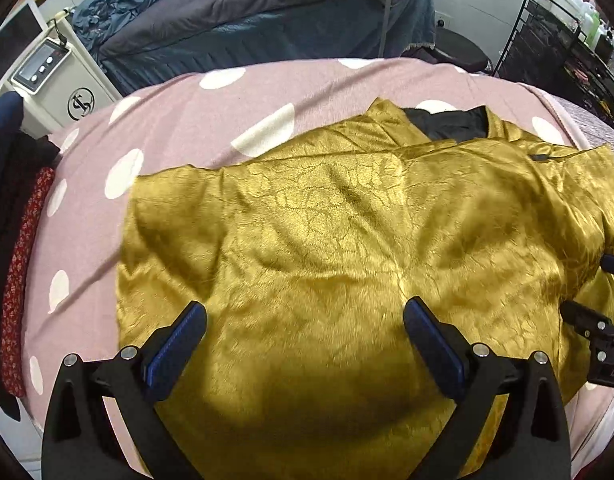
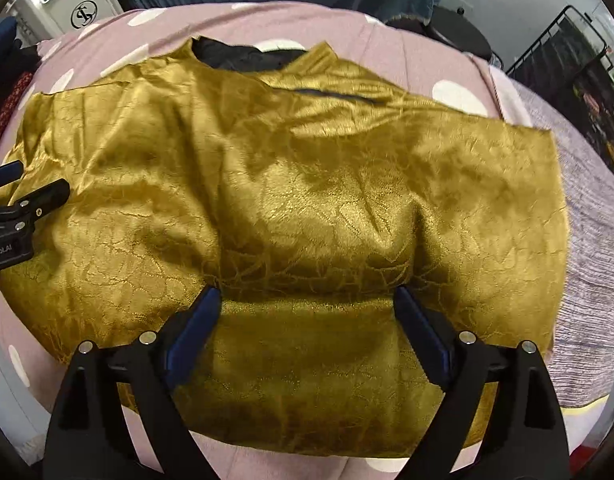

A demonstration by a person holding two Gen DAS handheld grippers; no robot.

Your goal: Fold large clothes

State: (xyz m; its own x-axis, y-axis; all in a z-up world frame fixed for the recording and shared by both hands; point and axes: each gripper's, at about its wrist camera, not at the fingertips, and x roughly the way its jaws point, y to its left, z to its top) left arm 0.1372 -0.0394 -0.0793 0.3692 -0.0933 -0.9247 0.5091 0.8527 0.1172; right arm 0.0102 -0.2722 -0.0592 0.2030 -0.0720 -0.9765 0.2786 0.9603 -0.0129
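Gold brocade garment (image 2: 291, 200) lies spread on the polka-dot bedspread (image 1: 211, 120), apparently partly folded. Left gripper (image 1: 305, 320) and right gripper (image 2: 307, 304): fingers wide, holding nothing. Further folds remain.

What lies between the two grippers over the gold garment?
Only wrinkled fabric of the gold garment; nothing else sits between the left gripper and the right gripper, as both wrist views show.
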